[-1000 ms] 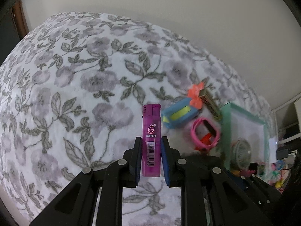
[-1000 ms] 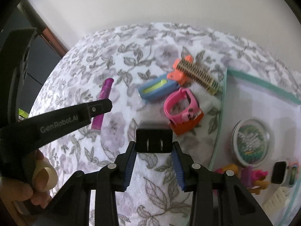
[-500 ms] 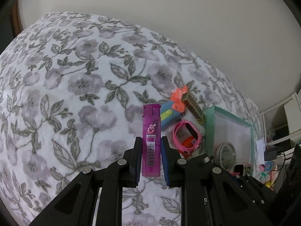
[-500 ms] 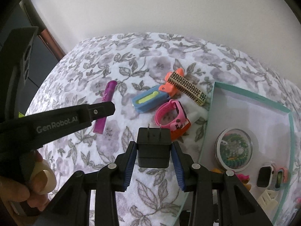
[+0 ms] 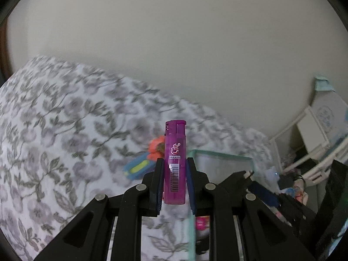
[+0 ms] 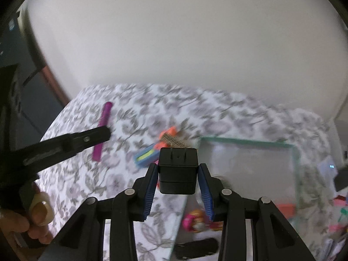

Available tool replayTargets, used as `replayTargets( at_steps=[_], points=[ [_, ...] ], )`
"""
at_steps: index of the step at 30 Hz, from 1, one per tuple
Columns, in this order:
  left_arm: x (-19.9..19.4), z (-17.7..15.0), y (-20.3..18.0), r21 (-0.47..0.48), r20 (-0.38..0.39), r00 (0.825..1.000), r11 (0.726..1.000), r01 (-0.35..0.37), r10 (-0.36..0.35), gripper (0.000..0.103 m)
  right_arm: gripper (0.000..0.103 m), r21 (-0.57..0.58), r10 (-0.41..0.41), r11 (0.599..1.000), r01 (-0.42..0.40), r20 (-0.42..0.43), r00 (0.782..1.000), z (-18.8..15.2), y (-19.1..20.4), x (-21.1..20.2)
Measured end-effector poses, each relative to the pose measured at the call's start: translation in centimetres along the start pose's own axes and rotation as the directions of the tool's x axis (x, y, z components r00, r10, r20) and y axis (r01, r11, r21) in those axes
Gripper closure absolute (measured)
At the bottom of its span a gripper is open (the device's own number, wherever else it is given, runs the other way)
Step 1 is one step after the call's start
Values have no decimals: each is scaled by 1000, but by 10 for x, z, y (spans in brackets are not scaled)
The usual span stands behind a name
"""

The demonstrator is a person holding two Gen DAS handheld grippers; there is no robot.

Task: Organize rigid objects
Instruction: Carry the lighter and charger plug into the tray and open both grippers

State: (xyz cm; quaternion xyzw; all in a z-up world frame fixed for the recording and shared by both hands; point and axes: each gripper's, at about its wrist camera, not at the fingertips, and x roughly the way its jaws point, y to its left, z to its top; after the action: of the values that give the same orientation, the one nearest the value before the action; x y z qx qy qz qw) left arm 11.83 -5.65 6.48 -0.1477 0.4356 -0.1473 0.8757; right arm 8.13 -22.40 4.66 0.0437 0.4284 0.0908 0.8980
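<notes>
My left gripper is shut on an upright purple lighter, held above the floral cloth. The right wrist view shows the same lighter sticking out past the left gripper at the left. My right gripper is shut on a black plug adapter, prongs pointing away. It hangs over the near left corner of the clear tray with a teal rim. That tray's rim lies just right of the lighter in the left wrist view.
A blue and yellow item and an orange comb lie on the cloth left of the tray. Pink and yellow toys sit in the tray's near part. A hand is at lower left. White shelving stands at right.
Both grippers have risen from the cloth with their objects still held, and both views have tilted up toward the wall. The tray now sits closer under the right gripper.
</notes>
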Motion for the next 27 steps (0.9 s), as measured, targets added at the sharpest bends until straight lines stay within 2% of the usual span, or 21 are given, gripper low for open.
replayTargets(
  at_steps=[4,8,14,19,23,27],
  points=[
    [1,-4,-28,65,-2,1000,997,30,-30,83,63,47,-63,997,62,33,997,2,-28,-18],
    [17,-16,-56,128,-43,998,991,48,-42,83,63,115,-129,986,124,41,991,0,-64,-29],
    [48,-44,-96,242,-120,992,968,72,-44,83,63,216,-212,954,206,5,977,-11,-115,-31],
    [72,-70,-123,330,-181,983,941,77,-17,83,63,268,-258,928,257,-31,966,-22,-138,-23],
    [90,-90,-136,383,-221,975,921,72,16,83,63,291,-243,924,247,-52,969,-31,-147,-10],
    [102,-101,-138,398,-248,968,915,64,40,82,63,295,-230,924,244,-82,970,-37,-149,7]
  ],
)
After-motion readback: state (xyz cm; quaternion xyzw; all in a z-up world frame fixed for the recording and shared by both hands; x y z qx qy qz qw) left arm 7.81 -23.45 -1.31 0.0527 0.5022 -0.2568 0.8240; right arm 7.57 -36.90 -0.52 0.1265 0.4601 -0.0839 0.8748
